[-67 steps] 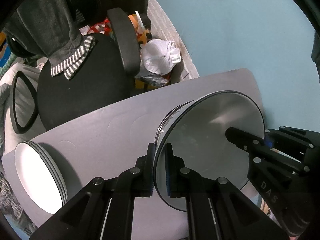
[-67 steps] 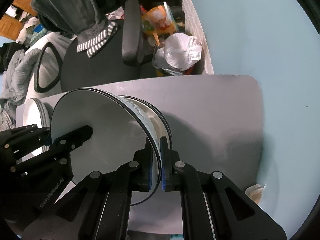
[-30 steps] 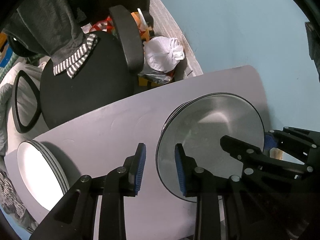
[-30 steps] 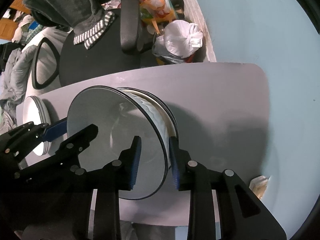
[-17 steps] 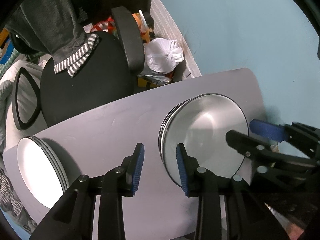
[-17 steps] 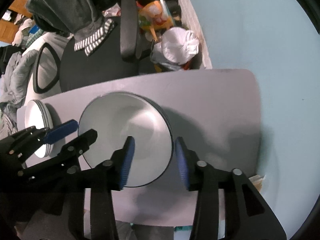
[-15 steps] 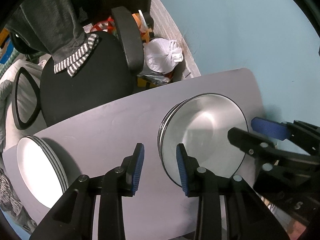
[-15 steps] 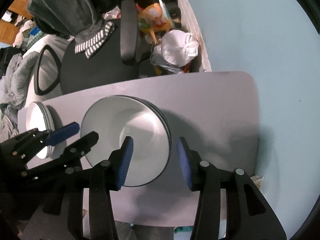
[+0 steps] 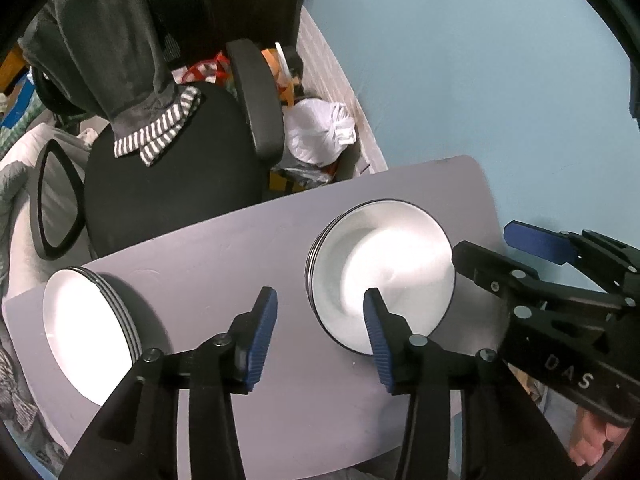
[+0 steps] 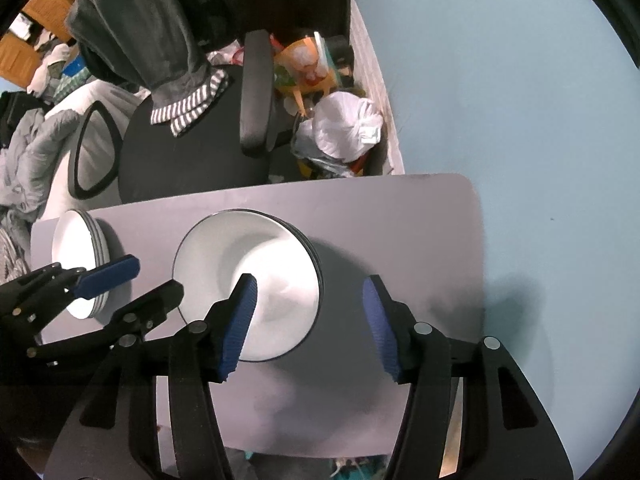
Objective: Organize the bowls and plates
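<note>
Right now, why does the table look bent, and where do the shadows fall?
Left wrist view: fisheye curves the table edge; the plate stack is evenly lit. Right wrist view: soft shadows fall right of the plate stack and on the wall.

text: "DAS" | on: black body of the right gripper [image 9: 480, 252] | place: just right of the stack of bowls [image 9: 382, 272] | other readable text: none

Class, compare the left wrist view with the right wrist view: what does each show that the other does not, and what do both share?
Only the left wrist view shows fingers of a hand at the lower right. Only the right wrist view shows the wooden furniture at the upper left. Both show the grey table, the dark-rimmed plate stack, the white plate stack, the black chair and both open tools.
</note>
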